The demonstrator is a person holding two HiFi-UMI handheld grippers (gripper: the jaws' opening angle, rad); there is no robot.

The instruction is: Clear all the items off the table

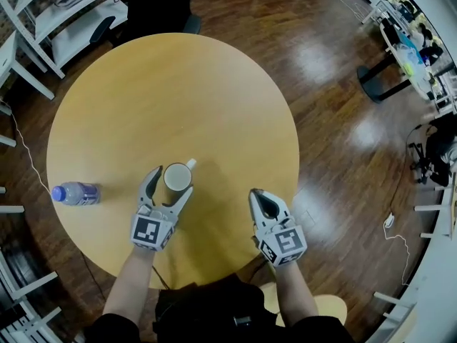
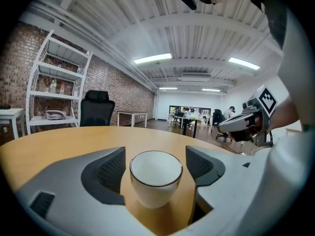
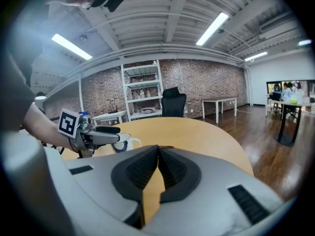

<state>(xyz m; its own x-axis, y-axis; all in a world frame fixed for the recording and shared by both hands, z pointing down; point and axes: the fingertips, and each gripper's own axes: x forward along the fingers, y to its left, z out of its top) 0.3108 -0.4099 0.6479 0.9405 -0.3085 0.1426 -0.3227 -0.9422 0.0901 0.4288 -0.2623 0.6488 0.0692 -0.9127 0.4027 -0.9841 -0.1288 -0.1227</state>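
A white mug [image 1: 177,176] with a dark rim stands upright on the round wooden table [image 1: 171,98], near its front. My left gripper [image 1: 174,179] is open around it, one finger on each side. In the left gripper view, narrow gaps show between the mug [image 2: 155,178] and both pads [image 2: 109,168]. My right gripper [image 1: 259,194] is shut and holds nothing, over the table's front right part, about a hand's width right of the mug. Its pads [image 3: 170,168] meet in the right gripper view. A clear water bottle [image 1: 75,193] with a blue cap lies at the table's left edge.
White shelf units [image 1: 71,13] and a black office chair [image 1: 161,6] stand beyond the table's far left. Dark wooden floor surrounds the table, with desks [image 1: 414,48] at the far right and a cable [image 1: 393,224] on the floor.
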